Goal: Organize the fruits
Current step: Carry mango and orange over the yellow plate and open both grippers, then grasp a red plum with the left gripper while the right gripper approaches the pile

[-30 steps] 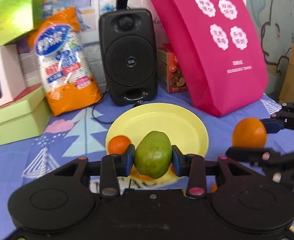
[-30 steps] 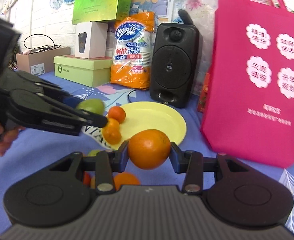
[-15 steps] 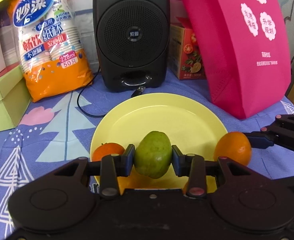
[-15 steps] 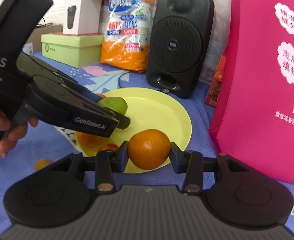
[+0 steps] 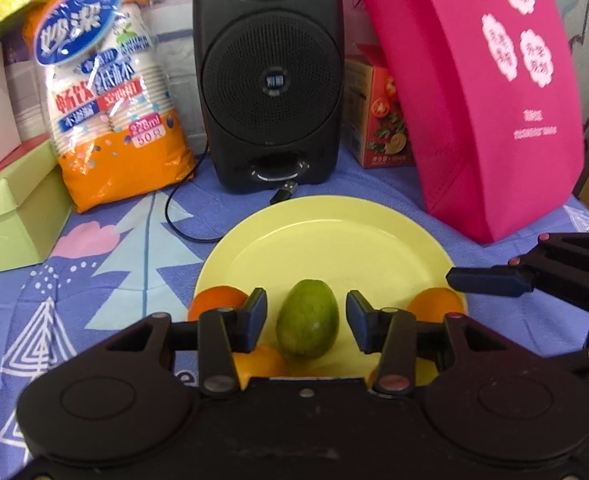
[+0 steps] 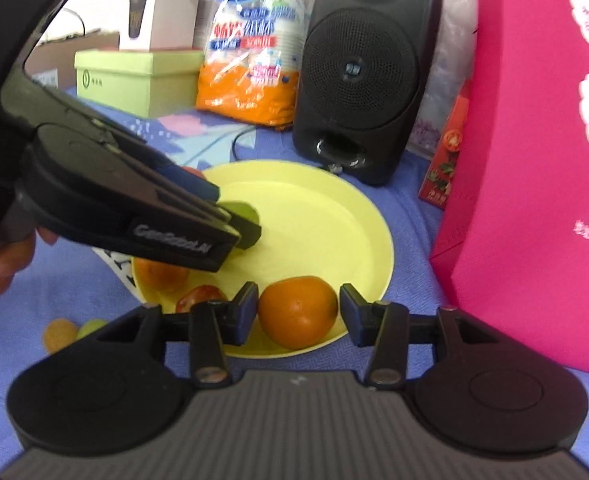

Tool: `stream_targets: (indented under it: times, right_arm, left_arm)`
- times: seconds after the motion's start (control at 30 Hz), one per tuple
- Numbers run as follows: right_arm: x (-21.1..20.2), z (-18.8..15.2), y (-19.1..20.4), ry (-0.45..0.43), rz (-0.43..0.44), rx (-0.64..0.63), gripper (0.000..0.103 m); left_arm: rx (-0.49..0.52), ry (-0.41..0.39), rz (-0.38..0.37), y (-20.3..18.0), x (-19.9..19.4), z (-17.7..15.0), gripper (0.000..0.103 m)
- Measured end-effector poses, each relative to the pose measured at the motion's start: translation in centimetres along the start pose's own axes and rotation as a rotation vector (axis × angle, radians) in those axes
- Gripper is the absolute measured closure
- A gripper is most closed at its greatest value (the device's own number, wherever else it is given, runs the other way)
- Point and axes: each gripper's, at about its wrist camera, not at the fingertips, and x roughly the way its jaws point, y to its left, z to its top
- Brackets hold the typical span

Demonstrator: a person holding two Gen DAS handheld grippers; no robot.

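Sitting on the blue patterned tablecloth (image 5: pixel 106 264), a round yellow plate (image 5: pixel 334 240) is seen in the middle of both views. Going from left to right in the left wrist view, a small orange fruit (image 5: pixel 214 300) is seen at the plate's left edge. Next, a green oval fruit (image 5: pixel 307 322) is seen resting on the plate between the fingers of the left gripper (image 5: pixel 306 320). The fingers are spread apart, with a gap on each side of the fruit. Further right, a big round orange (image 5: pixel 434 300) is seen at the plate's right edge.

In the right wrist view, that orange (image 6: pixel 297 312) is seen on the near rim of the plate, between the fingers of the right gripper (image 6: pixel 298 314). These fingers are spread too and are not touching it. A small red fruit (image 6: pixel 200 296) is seen just left of it.

Behind the plate, a black speaker (image 5: pixel 270 76) and a tall pink bag (image 5: pixel 482 92) are seen.
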Motion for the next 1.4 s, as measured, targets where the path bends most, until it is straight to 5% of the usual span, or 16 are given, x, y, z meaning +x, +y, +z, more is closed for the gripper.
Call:
stream_targets:
  times: [0.1, 0.4, 0.7, 1.0, 1.4]
  right_arm:
    - [-1.2, 0.1, -0.3, -0.016, -0.007, 0.009, 0.055]
    - [-8.4, -2.4, -0.6, -0.127, 0.025, 0.120, 0.046]
    - [-12.2, -7.5, 1.8, -0.104, 0.049, 0.176, 0.046]
    - [-12.7, -11.3, 6.0, -0.011, 0.066, 0.107, 0.048]
    - [-12.2, -12.4, 6.0, -0.024, 0.083, 0.127, 0.052]
  left_arm:
    - [0.019, -0.044, 0.027, -0.2, -2.5, -0.8, 0.043]
    - [-0.033, -0.094, 0.008, 0.3, -9.8, -6.4, 0.043]
    - [-0.141, -0.085, -0.015, -1.1, -14.5, -13.8, 0.043]
    - [-0.117, -0.060, -0.008, -4.0, -13.9, -16.7, 0.043]
    - [-0.151, -0.073, 0.009, -3.8, -10.2, -14.8, 0.045]
